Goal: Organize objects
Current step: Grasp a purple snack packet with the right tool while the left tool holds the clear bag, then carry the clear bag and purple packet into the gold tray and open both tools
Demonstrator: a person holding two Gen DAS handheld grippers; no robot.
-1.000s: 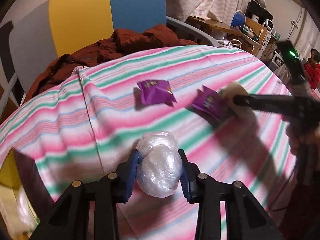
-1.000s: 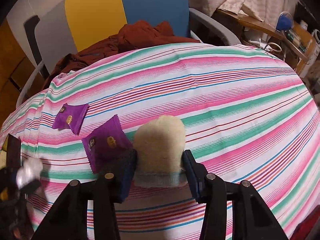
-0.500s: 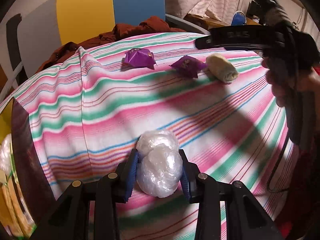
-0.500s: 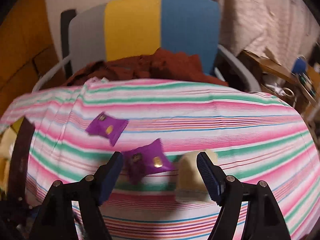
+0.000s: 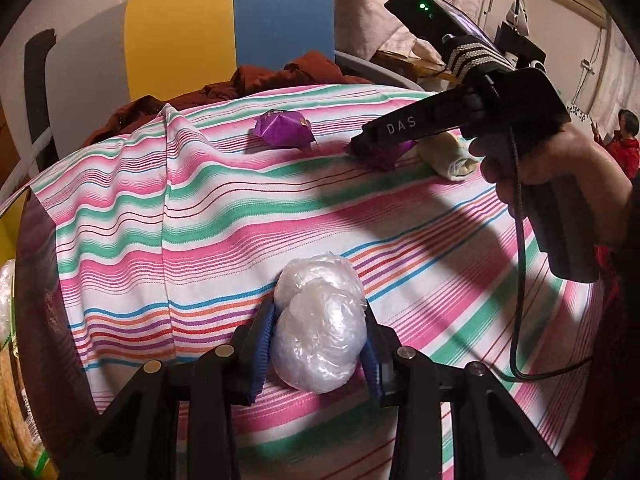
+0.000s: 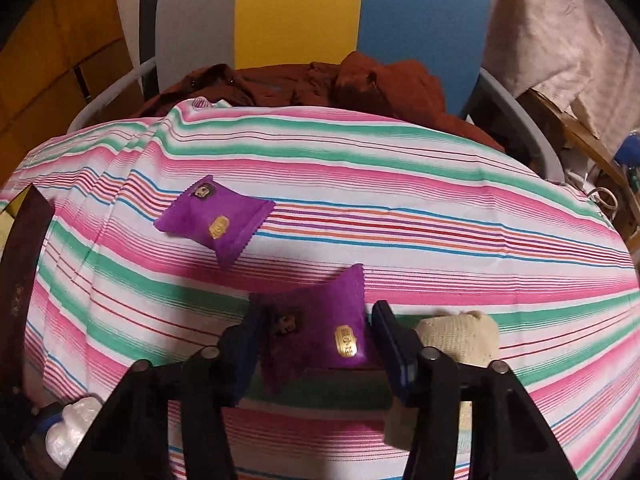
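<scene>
Left wrist view: your left gripper (image 5: 320,344) has its jaws clamped on the plastic bundle (image 5: 322,326) above the striped desk (image 5: 200,220). Right wrist view: your right gripper (image 6: 316,340) straddles a purple packet (image 6: 324,336) with jaws open, the cloth roll (image 6: 460,338) just right.

Each camera rides a hand-held gripper and looks forward along its jaws over the striped cloth (image 5: 200,216) toward the colour-block chair (image 6: 320,20). The left wrist view sits back, near the front edge; the right wrist view is close in. Both show the two purple packets (image 6: 216,220).
</scene>
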